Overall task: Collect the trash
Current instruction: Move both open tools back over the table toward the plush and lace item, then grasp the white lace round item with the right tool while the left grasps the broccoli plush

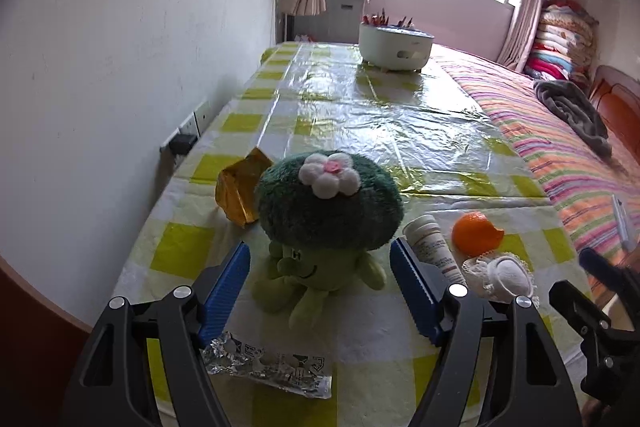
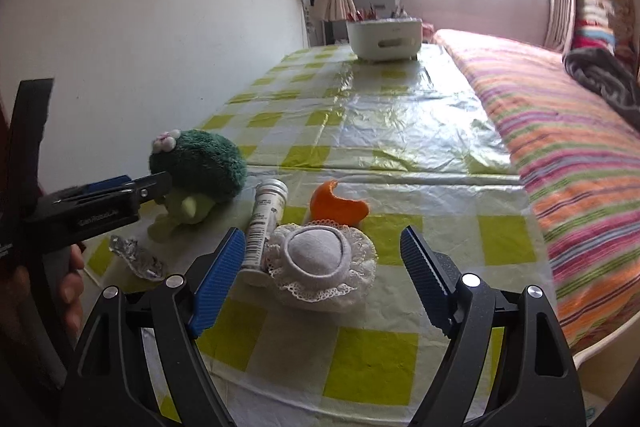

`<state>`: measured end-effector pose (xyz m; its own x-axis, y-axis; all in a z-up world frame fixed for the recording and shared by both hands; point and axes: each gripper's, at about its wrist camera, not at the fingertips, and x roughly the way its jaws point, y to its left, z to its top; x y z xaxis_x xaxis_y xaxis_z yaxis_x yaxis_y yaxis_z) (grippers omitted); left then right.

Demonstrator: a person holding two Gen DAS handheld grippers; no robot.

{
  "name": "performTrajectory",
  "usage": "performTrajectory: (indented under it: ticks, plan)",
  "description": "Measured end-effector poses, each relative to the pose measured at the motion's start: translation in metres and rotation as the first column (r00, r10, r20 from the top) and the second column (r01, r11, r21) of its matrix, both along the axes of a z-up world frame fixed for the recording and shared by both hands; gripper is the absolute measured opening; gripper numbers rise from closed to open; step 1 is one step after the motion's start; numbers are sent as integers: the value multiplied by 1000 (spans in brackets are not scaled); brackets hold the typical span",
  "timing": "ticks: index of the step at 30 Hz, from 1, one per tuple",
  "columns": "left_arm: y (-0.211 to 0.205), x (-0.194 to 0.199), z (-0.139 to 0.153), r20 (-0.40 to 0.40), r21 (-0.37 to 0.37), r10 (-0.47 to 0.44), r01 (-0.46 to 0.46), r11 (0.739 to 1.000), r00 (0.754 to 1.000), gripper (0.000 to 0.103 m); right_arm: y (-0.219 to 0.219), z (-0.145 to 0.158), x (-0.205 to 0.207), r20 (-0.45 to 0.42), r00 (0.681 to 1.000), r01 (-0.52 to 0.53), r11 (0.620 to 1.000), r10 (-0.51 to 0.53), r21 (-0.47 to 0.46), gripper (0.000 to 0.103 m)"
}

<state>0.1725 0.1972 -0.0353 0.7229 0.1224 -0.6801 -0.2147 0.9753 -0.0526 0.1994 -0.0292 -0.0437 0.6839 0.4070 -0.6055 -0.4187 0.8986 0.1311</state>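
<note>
We hold left gripper [image 1: 320, 283] and right gripper [image 2: 322, 275], jaws wide, nothing gripped. Foil wrapper [image 1: 268, 363] just below left jaws: light, crinkly; pinch raised edge. Orange peel [image 2: 336, 207] beyond right jaws: soft, curled; grip rim. Bench [image 2: 380, 115] plastic-covered, slick; bed [image 2: 560, 131] alongside.

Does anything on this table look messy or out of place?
Yes. A crumpled foil wrapper, a torn gold packet and a piece of orange peel lie loose on the tablecloth. A white tube lies on its side beside a plush broccoli toy.
</note>
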Motion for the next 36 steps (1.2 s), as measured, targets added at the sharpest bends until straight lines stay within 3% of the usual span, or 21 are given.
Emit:
performTrajectory:
  ticks: [9, 15, 21, 29, 36]
  plan:
    - [9, 12, -8, -28, -49, 2, -4, 999, 1000, 70, 19, -26, 20, -102, 995, -7, 999, 3, -40, 79]
    - [8, 24, -15, -53, -58, -4, 1, 998, 999, 70, 24, -31, 25, -119, 993, -16, 997, 6, -80, 78]
    - [9, 33, -20, -69, -79, -6, 1, 997, 998, 70, 31, -43, 32, -163, 986, -52, 995, 37, -90, 57]
    - [8, 36, -23, -56, -83, -14, 9, 996, 998, 70, 30, -40, 28, -158, 985, -77, 993, 63, -87, 48]
    - [6, 33, -23, -41, -91, -19, 15, 996, 999, 54, 14, -35, 26, -135, 990, -47, 998, 39, -53, 47]
